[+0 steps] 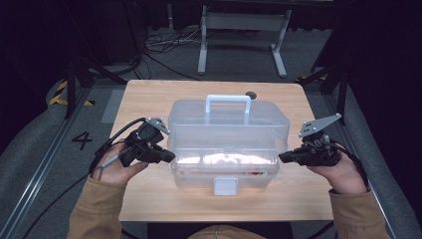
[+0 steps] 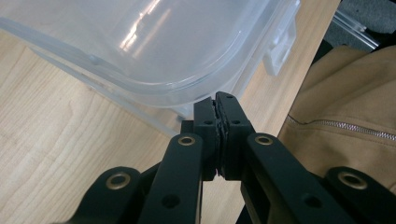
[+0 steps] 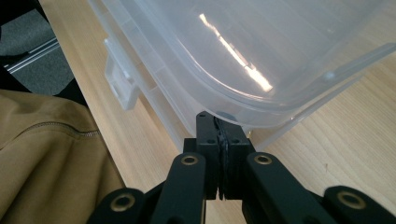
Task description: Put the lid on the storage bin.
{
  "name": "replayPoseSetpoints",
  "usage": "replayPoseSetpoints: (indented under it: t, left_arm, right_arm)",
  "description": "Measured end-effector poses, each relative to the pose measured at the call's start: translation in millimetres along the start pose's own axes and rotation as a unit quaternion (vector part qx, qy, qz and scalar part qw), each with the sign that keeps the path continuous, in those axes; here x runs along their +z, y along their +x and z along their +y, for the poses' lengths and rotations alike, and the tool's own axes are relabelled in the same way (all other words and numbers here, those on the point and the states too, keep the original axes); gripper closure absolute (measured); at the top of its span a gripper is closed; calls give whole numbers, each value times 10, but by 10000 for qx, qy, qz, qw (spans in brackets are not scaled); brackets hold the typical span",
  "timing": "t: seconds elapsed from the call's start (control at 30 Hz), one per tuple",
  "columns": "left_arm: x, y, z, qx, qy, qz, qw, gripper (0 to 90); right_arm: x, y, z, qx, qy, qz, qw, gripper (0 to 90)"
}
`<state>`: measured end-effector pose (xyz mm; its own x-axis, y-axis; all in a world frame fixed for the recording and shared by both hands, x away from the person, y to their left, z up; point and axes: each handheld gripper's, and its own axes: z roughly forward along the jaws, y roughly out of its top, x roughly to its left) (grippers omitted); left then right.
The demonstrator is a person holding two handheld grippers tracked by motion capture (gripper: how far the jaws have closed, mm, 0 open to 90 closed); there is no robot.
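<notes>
Right, clear plastic box mid-tabletop: looks light, slick, a bit flexy. My left gripper and right gripper have jaws closed, empty, tucked under the lid rim at each end; I'd lift there.

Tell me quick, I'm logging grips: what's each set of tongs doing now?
Left tongs: closed, nothing held, tips at the clear box's lid edge.
Right tongs: closed, nothing held, tips under the lid rim.
</notes>
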<state>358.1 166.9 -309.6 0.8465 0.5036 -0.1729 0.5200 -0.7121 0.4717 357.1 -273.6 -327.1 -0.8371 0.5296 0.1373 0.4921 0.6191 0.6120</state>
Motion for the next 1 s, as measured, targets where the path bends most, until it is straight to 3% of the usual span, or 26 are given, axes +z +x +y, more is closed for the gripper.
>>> replayPoseSetpoints:
  t: [1.0]
  left_arm:
    - [140,30,-19,-25,607,-68,9981,871]
  right_arm:
    - [136,-16,-27,24,663,56,9978,887]
